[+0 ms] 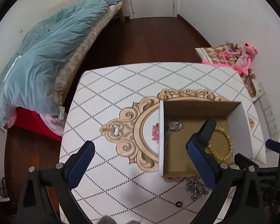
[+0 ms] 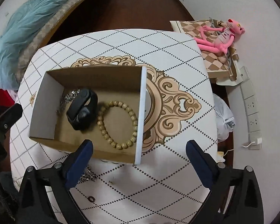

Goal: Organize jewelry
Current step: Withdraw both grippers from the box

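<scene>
An open cardboard box (image 2: 46,97) (image 1: 240,123) stands on the patterned table. In the right wrist view it holds a black smart band (image 2: 83,110), a wooden bead bracelet (image 2: 117,124) and a silver chain (image 2: 70,96). The bracelet (image 1: 226,140) and chain (image 1: 175,125) also show in the left wrist view. Another silver chain (image 1: 197,188) (image 2: 88,175) and a small dark ring (image 1: 178,203) (image 2: 91,199) lie on the table before the box. My left gripper (image 1: 149,147) is open and empty, its right finger over the box. My right gripper (image 2: 139,150) is open and empty at the box's near right corner.
The table (image 1: 110,85) has a white diamond-pattern cloth with a gold ornament. A bed with a blue duvet (image 1: 37,56) is to the left. A pink plush toy (image 2: 220,35) lies on a checked cushion at right. A power strip (image 2: 252,110) lines the right wall.
</scene>
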{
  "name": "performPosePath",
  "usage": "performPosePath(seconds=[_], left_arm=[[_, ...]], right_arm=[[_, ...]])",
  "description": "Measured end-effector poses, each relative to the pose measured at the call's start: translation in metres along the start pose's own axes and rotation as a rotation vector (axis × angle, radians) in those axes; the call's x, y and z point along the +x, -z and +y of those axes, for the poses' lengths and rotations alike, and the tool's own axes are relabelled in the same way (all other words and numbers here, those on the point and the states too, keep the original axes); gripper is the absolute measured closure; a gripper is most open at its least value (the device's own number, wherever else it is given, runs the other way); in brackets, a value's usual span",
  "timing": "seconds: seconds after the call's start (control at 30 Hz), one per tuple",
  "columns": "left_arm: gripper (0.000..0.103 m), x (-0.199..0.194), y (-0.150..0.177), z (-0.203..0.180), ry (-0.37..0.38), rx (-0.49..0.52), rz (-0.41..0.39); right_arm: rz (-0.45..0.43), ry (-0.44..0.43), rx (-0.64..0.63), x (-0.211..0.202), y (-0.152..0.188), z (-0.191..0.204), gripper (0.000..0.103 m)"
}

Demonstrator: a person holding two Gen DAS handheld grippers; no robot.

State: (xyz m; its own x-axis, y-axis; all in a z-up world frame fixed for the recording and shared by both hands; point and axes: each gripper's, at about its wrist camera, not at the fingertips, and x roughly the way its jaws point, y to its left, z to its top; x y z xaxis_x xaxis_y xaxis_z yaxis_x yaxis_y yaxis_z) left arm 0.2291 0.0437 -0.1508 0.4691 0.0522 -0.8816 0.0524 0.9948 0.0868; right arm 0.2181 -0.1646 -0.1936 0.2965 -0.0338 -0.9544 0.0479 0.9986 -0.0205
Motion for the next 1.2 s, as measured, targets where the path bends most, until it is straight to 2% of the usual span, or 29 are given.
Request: performPosePath(seconds=[0.23, 0.53, 0.9, 1.07, 1.2], left_arm=[[0.001, -0.013, 0.010, 0.002, -0.004, -0.014, -0.016], [0.001, -0.058, 0.020, 0.005, -0.031, -0.019, -0.108], [0.001, -0.104, 0.036, 0.006, 0.016, -0.026, -0.153], [0.001, -0.112, 0.046, 0.010, 0.011, -0.043, -0.146], [0.001, -0.093, 0.062, 0.013, -0.016, -0.052, -0.108]], right_arm=[[-0.051, 0.013, 0.014, -0.017, 0.010, 0.006, 0.002], [-0.152, 0.019, 0.020, -0.065, 0.023, 0.009, 0.002], [-0.259, 0.018, 0.029, -0.127, 0.052, 0.004, 0.002], [-0.259, -0.008, 0.031, -0.135, 0.066, 0.005, 0.002], [-0.193, -0.028, 0.033, -0.106, 0.081, 0.004, 0.002]])
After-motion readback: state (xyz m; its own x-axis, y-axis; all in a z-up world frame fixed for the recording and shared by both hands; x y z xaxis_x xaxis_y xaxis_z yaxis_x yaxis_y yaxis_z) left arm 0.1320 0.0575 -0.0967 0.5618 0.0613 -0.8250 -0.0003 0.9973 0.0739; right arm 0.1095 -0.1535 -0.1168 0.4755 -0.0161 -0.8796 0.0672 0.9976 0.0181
